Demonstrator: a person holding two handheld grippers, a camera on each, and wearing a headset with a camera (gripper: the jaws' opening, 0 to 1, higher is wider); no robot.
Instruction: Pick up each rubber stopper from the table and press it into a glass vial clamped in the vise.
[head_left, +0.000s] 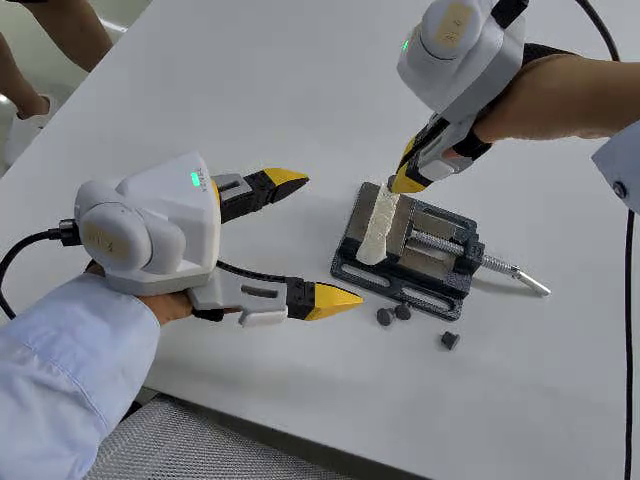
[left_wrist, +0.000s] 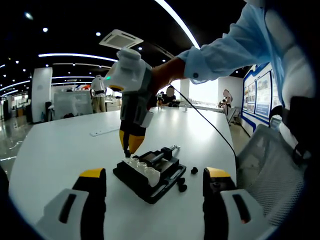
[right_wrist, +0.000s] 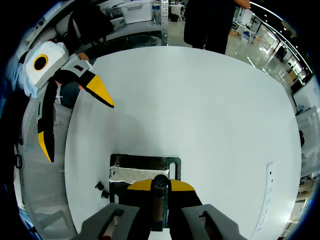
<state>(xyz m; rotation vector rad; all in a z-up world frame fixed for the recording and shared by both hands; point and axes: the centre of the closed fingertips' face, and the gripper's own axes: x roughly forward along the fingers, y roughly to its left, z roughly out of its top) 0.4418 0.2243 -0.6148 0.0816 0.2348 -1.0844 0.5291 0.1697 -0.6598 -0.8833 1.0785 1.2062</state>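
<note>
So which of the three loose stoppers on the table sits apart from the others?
The stopper off toward the handle end of the vise; the other two stoppers lie side by side.

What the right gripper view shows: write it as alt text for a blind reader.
The right claw, shut on a dark rubber stopper, hangs over a black vise on a white table. The vise holds a pale row of vials; loose stoppers lie beside it, and the left claw stands open beyond.
</note>
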